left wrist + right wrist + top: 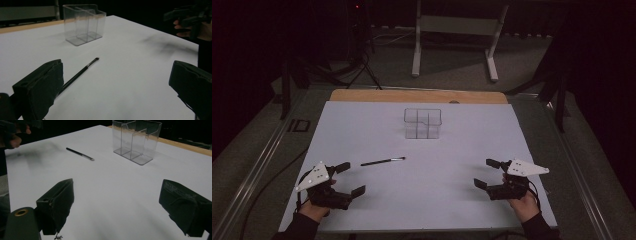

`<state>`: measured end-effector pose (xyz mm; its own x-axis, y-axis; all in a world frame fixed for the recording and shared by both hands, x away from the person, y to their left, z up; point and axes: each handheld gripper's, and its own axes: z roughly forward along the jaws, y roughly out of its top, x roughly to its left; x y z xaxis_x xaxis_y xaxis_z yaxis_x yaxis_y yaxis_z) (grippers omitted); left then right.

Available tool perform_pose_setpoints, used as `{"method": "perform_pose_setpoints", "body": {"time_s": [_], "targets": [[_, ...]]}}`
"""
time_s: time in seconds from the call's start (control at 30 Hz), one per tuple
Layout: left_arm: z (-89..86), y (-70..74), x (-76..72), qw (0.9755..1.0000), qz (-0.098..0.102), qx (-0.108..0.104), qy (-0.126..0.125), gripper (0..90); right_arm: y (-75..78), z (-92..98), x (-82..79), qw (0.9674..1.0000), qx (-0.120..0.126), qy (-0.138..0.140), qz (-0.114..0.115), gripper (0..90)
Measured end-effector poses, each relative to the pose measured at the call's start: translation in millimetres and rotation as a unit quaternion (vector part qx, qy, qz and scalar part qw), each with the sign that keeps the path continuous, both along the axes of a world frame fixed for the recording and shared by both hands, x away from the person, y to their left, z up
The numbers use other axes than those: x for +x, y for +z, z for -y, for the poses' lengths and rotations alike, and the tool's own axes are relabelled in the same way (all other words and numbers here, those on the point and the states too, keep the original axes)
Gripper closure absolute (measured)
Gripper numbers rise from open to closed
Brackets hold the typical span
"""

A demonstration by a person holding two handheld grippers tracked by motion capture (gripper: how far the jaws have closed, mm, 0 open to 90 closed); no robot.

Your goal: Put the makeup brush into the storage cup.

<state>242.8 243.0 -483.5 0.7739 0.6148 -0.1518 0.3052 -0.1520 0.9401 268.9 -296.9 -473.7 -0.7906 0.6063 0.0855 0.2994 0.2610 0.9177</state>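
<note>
Both grippers, left gripper [350, 178] and right gripper [486, 173], hover near the desk's near corners, jaws apart and empty. Black pen [382, 161] lies left of centre, just ahead of the left gripper; clear organiser [422, 123] stands toward the far edge.

Open white sheet [422, 195] is left between both grippers and the middle, broken only by the pen [382, 161] and, farther back, the clear organizer [422, 123].
</note>
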Motion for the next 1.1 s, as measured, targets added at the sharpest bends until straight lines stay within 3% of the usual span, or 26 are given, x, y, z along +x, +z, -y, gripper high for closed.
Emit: {"method": "perform_pose_setpoints", "body": {"time_s": [0.2, 0.4, 0.6, 0.83, 0.9, 0.97, 1.1], "targets": [[3.7, 13.4, -1.0, 0.9999, -0.015, 0.004, 0.005, 1.1, -0.1, 0.1, -0.1, 1.0000, 0.001, -0.001, -0.001, 12.6], [-2.1, 30.6, 0.1, 0.9999, 0.008, 0.007, -0.011, 1.1, -0.7, -1.2, 0.2, 1.0000, -0.001, -0.002, -0.001, 12.7], [-10.0, 43.7, 7.0, 0.9998, 0.008, 0.015, -0.012, 1.1, -0.8, -3.2, 0.0, 1.0000, -0.002, 0.002, -0.001, 12.7], [-7.6, 56.5, 24.5, 0.9981, 0.002, 0.054, -0.029, 1.8, -2.1, -5.5, 0.7, 1.0000, -0.006, 0.005, -0.002, 12.9], [-7.6, 56.5, 24.5, 0.9981, 0.002, 0.054, -0.029, 3.4, -2.1, -5.7, 0.7, 1.0000, -0.006, 0.005, -0.002, 12.8], [-4.1, 61.7, 34.7, 0.9967, -0.001, 0.069, -0.041, 3.4, -2.2, -5.8, 0.8, 1.0000, -0.006, 0.006, -0.002, 12.9], [-2.0, 63.3, 41.6, 0.9955, -0.006, 0.083, -0.045, 3.4, -2.0, -6.0, 0.7, 1.0000, -0.004, 0.007, -0.002, 12.9]]}}
